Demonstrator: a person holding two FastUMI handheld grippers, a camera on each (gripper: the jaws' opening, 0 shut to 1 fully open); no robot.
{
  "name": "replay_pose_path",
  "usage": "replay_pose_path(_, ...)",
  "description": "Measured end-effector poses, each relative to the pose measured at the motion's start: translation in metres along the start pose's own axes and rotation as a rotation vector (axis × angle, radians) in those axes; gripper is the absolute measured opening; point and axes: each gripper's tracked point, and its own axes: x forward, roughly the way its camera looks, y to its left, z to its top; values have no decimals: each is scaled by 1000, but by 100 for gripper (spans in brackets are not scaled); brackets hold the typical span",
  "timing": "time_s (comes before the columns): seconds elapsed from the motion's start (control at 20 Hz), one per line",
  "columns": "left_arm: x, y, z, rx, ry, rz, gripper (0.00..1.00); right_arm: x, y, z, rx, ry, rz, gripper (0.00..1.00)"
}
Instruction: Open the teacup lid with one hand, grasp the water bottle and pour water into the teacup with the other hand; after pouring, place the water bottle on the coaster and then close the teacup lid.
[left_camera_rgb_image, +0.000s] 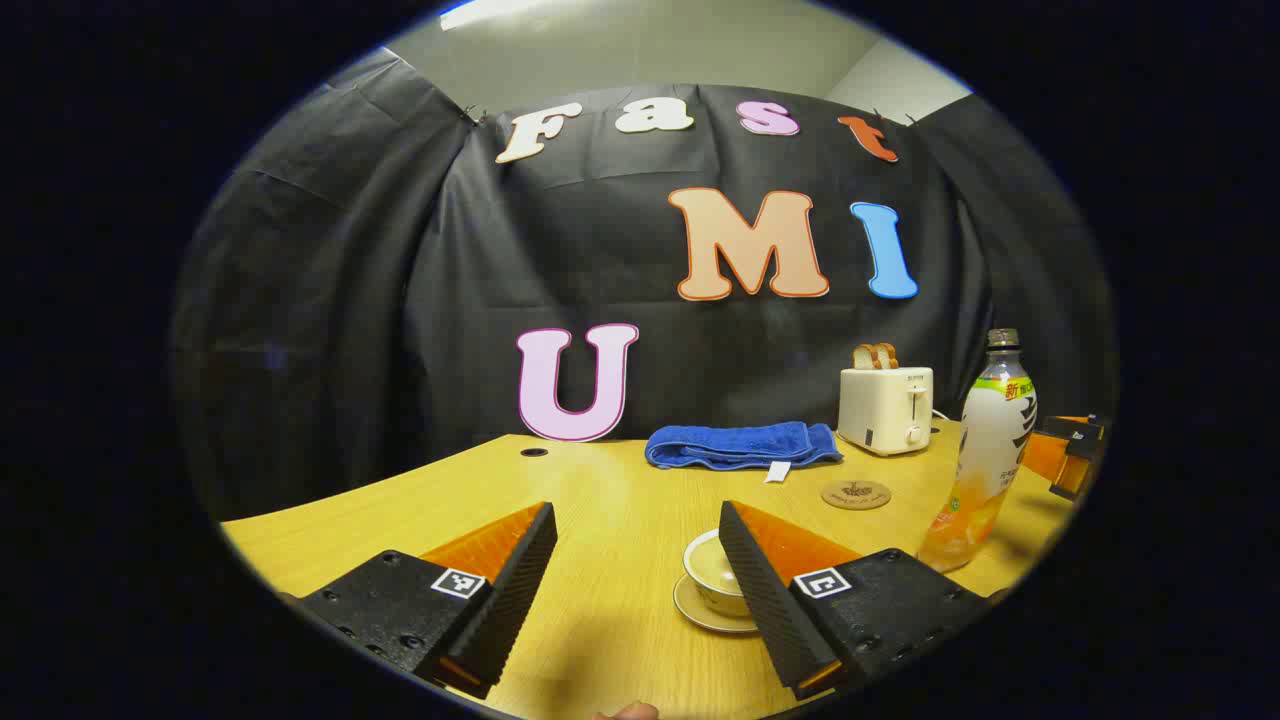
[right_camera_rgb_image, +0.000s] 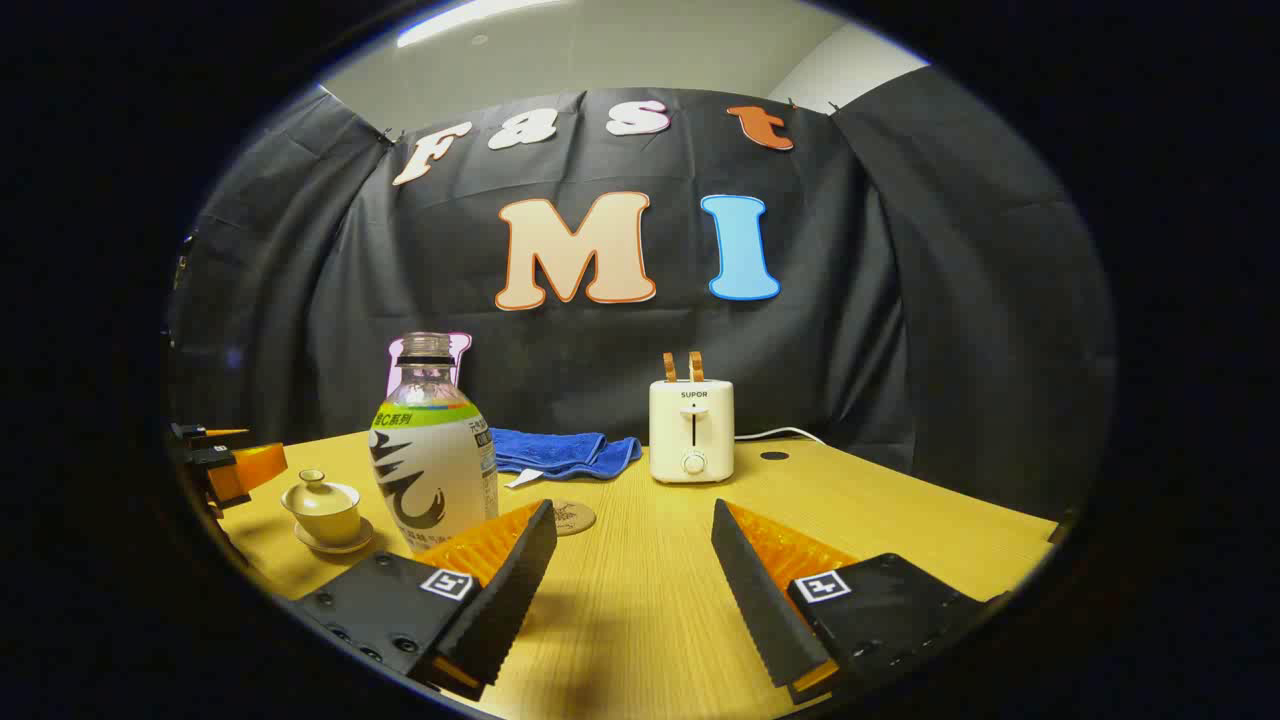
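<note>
Both grippers hover over the bench (left_camera_rgb_image: 600, 500), jaws wide apart and holding nothing.
Left gripper view: left gripper (left_camera_rgb_image: 640, 590), teacup (left_camera_rgb_image: 712, 580) touching its right jaw's inner edge, water bottle (left_camera_rgb_image: 985, 455) and coaster (left_camera_rgb_image: 856, 494) beyond that jaw. Right gripper view: right gripper (right_camera_rgb_image: 635, 590), bottle behind its left jaw, lidded teacup farther left.

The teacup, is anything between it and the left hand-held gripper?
Nothing visible. The teacup sits low on its saucer, just ahead of the open left hand-held gripper, partly hidden behind one finger. The water bottle stands off to the side.

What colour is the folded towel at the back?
Blue towel, clearest in the left gripper view.
</note>
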Motion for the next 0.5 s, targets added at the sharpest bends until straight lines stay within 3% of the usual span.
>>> replay_pose_path(0.2,0,0,0,-1,-1,-2,95,0,0,0,0,1,4,96)
replay_pose_path(0.5,0,-3,0,-1,-1,-16,95,0,1,0,0,2,10,99)
